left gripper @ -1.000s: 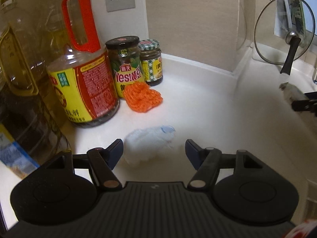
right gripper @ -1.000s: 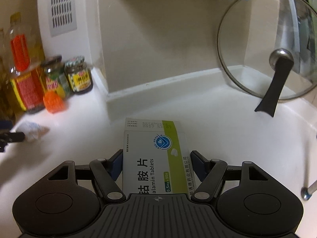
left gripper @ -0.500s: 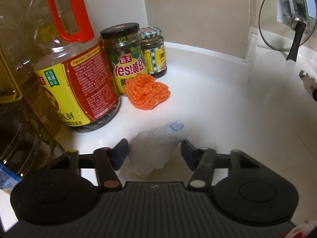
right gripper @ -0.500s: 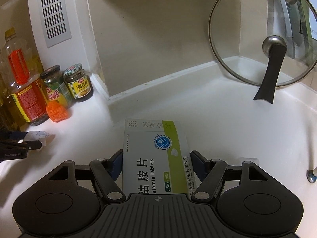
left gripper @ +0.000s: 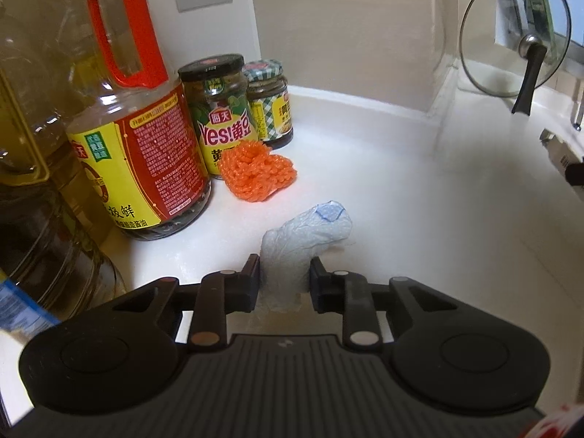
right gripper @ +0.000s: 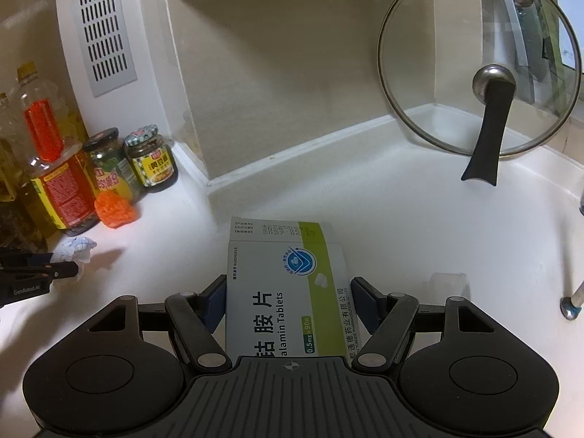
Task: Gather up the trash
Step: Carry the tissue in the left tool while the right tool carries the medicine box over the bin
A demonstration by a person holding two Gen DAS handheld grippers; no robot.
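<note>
A crumpled white tissue (left gripper: 314, 226) with a blue mark lies on the white counter (left gripper: 419, 219). My left gripper (left gripper: 284, 272) is around its near end. The jaws are closing, and both pads press into the paper and pinch it narrow. The right wrist view shows the same tissue (right gripper: 78, 248) at the left gripper's tip (right gripper: 54, 270). My right gripper (right gripper: 288, 292) is shut on a white-and-green tablet box (right gripper: 284, 277), held flat above the counter. An orange mesh ball (left gripper: 257, 175) sits beside the jars, apart from both grippers.
Large oil bottles (left gripper: 135, 153) and two sauce jars (left gripper: 219, 109) crowd the left corner by the wall. A glass pot lid (right gripper: 485, 73) with a black handle leans at the back right. A metal rod tip (right gripper: 569, 306) shows at the right edge.
The left jaws have drawn in from wide apart onto the tissue, which now stands squeezed between them. The right gripper still holds the tablet box the same way.
</note>
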